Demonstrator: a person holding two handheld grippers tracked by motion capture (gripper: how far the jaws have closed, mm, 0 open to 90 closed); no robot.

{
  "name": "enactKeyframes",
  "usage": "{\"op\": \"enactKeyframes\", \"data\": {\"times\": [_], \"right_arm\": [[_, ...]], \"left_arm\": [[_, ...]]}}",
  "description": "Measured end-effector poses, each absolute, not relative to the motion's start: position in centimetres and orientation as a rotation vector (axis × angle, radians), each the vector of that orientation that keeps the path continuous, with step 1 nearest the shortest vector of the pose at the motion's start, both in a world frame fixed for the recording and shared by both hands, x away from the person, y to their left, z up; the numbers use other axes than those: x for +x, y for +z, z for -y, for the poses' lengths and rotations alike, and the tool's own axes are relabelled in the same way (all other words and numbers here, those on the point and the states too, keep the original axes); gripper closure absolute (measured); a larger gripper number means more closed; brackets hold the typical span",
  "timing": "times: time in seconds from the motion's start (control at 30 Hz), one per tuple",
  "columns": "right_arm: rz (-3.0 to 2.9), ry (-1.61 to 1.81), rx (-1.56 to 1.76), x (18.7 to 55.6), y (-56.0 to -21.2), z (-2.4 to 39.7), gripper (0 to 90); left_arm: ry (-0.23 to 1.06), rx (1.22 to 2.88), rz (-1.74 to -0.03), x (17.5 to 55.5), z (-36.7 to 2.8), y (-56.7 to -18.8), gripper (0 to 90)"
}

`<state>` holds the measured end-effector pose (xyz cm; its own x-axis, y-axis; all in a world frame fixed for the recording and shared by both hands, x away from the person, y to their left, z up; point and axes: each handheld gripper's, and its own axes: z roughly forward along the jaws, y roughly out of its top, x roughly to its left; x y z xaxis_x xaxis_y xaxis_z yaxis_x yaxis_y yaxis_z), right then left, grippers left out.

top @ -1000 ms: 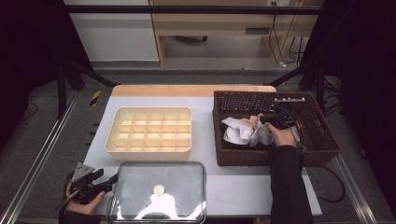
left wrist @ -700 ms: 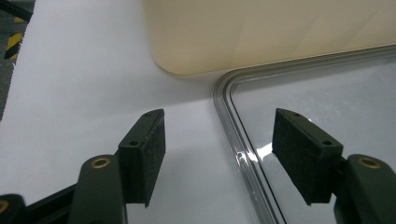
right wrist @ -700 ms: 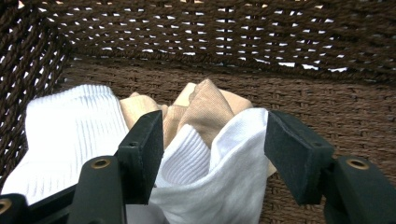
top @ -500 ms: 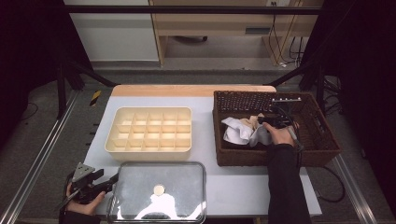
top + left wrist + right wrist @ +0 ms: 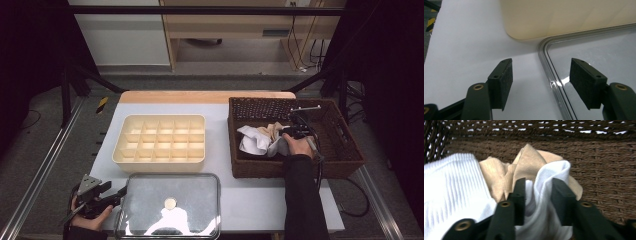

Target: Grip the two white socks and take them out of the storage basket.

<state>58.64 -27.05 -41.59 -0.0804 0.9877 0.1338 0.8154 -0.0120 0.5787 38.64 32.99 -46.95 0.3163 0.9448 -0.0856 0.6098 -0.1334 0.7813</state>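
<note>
A: So, from the high view, where does everything sit around the wicker basket point(image 5: 345, 150)?

B: The basket stands at the right of the worktop point(image 5: 250, 195). The right tongs point(image 5: 286, 132) are down inside it, among a heap of white and beige cloths point(image 5: 257, 140). Left of the basket lies the cream divided tray point(image 5: 160, 141), and nearer the person than that tray, the clear lid point(image 5: 170, 205). The left tongs point(image 5: 121, 192) hang far left of the basket, at the lid's left edge.

A: And the left gripper view?

B: The left tongs point(image 5: 541, 80) are spread wide and released, one pad over the bare worktop point(image 5: 474, 45), the other over the lid point(image 5: 599, 50); its rim runs between them. The tray's point(image 5: 564, 17) corner is just beyond.

A: The right gripper view?

B: Inside the basket point(image 5: 604, 170), the right tongs point(image 5: 537, 195) have just been closing, with a fold of white cloth point(image 5: 546, 182) between them; the pads press it. Beige cloth point(image 5: 529, 165) lies behind, against the woven wall.
</note>
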Motion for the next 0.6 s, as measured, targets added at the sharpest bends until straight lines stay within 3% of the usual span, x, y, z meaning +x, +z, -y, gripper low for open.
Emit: {"op": "enactKeyframes", "data": {"times": [0.17,0.6], "right_arm": [[-1.973,0.758,1.872,58.6,-41.5,26.8,83.5],[-1.853,0.933,1.708,57.1,-38.9,26.6,84.7]], "left_arm": [[0.570,1.840,-1.383,38.6,-33.0,-47.0,34.7],[0.571,1.841,-1.382,38.6,-32.9,-47.0,34.7]]}}
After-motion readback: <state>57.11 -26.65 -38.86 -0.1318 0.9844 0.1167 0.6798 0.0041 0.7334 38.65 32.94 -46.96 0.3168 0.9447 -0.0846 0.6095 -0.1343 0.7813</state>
